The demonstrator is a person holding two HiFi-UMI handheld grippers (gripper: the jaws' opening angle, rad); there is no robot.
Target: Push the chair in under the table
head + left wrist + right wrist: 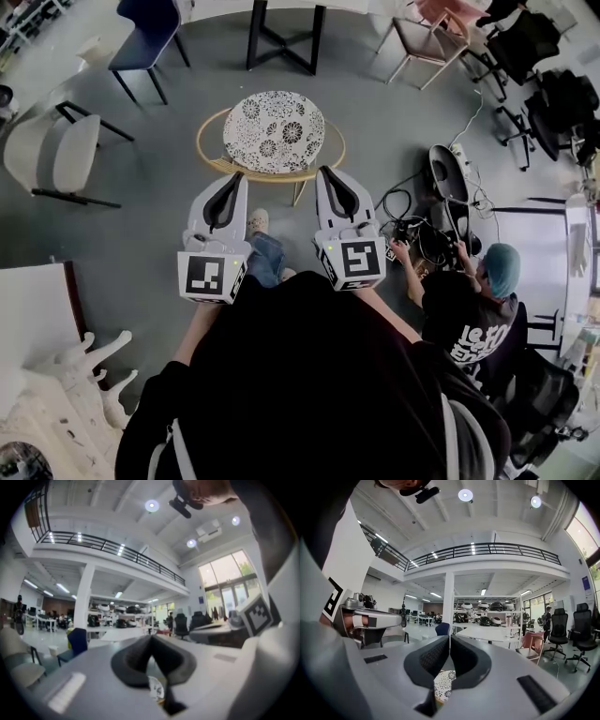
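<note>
- Both of your grippers were shut with nothing in them: the left gripper and the right gripper had their jaws pressed together, pointing roughly level at the chair.
- With jaws that narrow, I judged that the tips could slip off the chair's curved frame as you pushed, going over or under it.
- Pushing on the patterned cushion rather than the frame might have slid the cushion along the seat instead of moving the chair.
- A harder shove from one gripper would likely have turned the round chair, sending it off line towards the blue chair or the cables on the floor.
- The table's black legs stood right on the chair's path, so a fast push could have knocked the chair into them.
- The chair stood on the floor between you and the table, well short of it and not yet under it.
- Its near rim lay just ahead of both gripper tips, between them, apparently apart from each; I couldn't tell whether either touched it.
- The right gripper view showed the cushion low beneath the closed jaws.
</note>
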